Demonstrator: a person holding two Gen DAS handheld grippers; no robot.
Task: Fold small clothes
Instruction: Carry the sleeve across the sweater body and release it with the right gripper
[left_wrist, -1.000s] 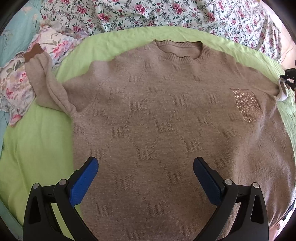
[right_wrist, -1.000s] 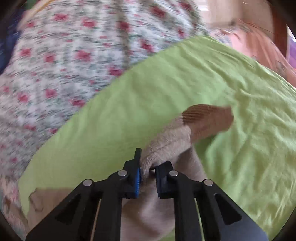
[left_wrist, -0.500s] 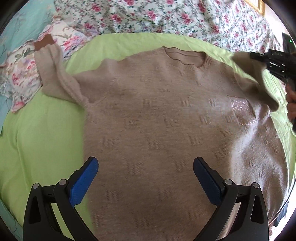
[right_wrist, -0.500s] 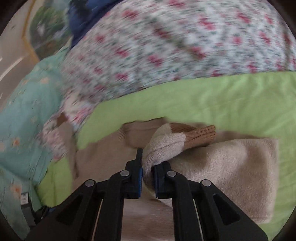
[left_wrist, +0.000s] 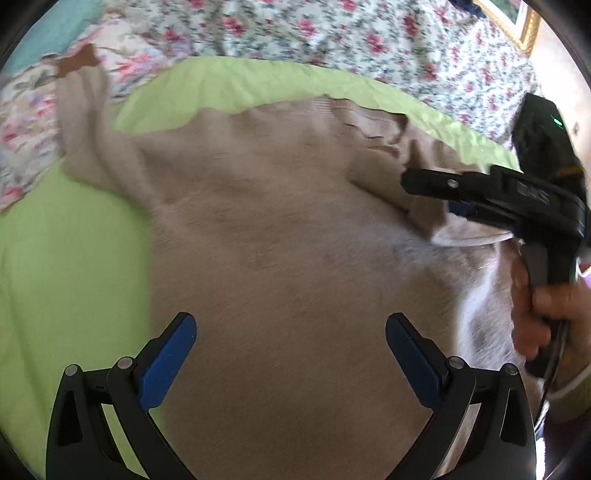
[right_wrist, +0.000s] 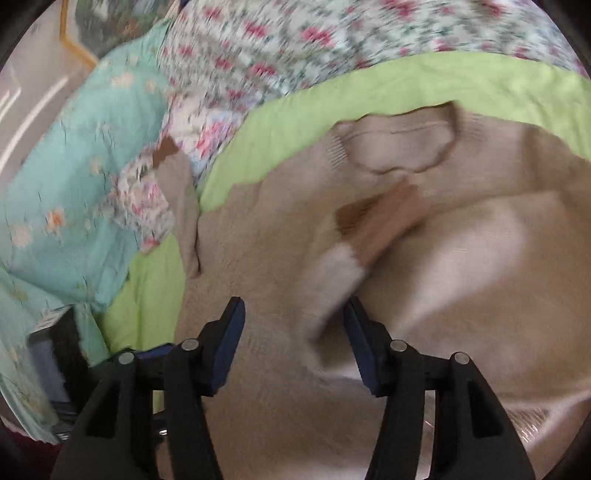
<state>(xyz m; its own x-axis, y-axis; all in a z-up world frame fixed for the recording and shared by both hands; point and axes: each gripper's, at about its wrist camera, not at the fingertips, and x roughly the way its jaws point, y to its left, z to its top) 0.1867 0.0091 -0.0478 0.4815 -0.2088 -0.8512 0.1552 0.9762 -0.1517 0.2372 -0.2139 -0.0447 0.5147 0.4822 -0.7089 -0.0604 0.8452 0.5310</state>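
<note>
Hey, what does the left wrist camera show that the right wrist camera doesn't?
Only the left wrist view shows the right gripper from outside and the hand holding it, plus the open left gripper. Only the right wrist view shows the folded sleeve's brown cuff lying on the sweater's chest and the open neckline. Both show the beige sweater, green sheet and outstretched sleeve.

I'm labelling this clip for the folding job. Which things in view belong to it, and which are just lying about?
Part of the job:
beige sweater
folded-in sleeve
other sleeve
left gripper, open
right gripper, open

Lying about:
green sheet
floral bedding
turquoise quilt
</note>
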